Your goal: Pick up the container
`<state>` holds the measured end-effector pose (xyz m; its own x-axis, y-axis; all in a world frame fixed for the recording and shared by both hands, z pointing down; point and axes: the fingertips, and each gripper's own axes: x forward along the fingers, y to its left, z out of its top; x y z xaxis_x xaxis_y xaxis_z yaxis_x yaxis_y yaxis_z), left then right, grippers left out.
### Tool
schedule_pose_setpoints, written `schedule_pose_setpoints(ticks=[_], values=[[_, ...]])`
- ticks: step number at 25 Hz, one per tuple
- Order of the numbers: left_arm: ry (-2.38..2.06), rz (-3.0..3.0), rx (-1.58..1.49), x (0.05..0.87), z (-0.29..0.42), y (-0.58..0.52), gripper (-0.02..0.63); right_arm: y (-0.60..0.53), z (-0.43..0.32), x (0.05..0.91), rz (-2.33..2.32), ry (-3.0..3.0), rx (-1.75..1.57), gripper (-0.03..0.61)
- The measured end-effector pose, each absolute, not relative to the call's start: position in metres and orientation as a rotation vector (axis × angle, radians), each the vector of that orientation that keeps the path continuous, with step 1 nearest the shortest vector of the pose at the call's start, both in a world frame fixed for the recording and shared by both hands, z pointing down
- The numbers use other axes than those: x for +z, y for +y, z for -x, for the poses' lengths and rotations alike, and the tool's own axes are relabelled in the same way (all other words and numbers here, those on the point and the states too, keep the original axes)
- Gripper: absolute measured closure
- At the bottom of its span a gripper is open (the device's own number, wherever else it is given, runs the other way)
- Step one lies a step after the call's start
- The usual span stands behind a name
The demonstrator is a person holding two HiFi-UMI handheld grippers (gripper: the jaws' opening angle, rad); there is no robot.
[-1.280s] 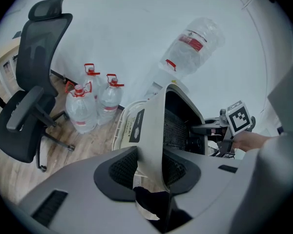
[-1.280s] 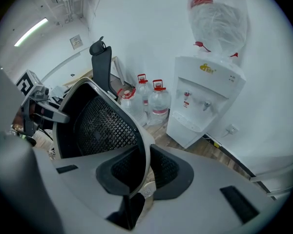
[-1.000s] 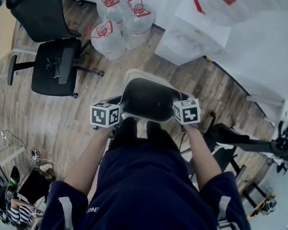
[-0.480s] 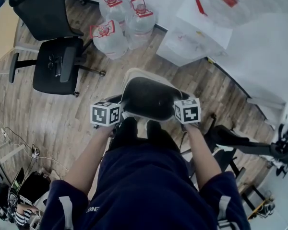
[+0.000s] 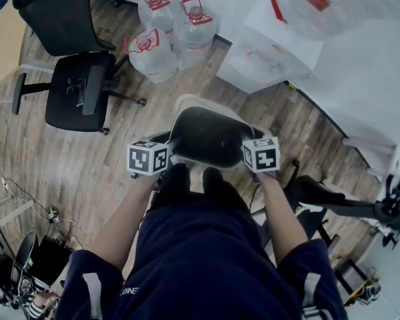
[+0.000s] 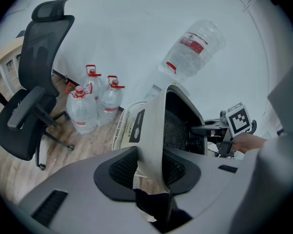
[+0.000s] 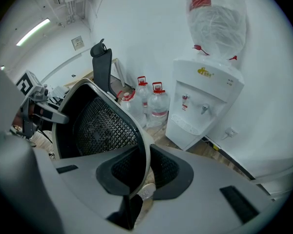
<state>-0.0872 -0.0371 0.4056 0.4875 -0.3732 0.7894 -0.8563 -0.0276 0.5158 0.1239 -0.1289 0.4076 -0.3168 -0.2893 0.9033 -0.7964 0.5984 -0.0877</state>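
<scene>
Container (image 5: pixel 207 135): beige shell with black mesh inside; held clear of the floor (image 5: pixel 87 172), in front of the person's legs, between both grippers.
Left gripper (image 6: pixel 150 162): jaws clamped on the container's left wall.
Right gripper (image 7: pixel 139 165): jaws clamped on the container's right wall at its rim.
Bottles (image 5: pixel 150 53): three, with red caps, on the floor beyond the container, by the wall.
Chair (image 5: pixel 73 89): black, left of the bottles.
Dispenser (image 5: pixel 270 49): white, right of the bottles, with an inverted jug on top.
</scene>
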Motion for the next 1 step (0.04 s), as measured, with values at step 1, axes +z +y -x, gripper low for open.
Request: schedule_pose_setpoints(ticks=[1], values=[[-1.08, -1.622, 0.543, 0.4057, 0.0869, -0.0376, 0.477, -0.1298, -0.1238, 0.4074, -0.874, -1.88, 0.669, 0.509]])
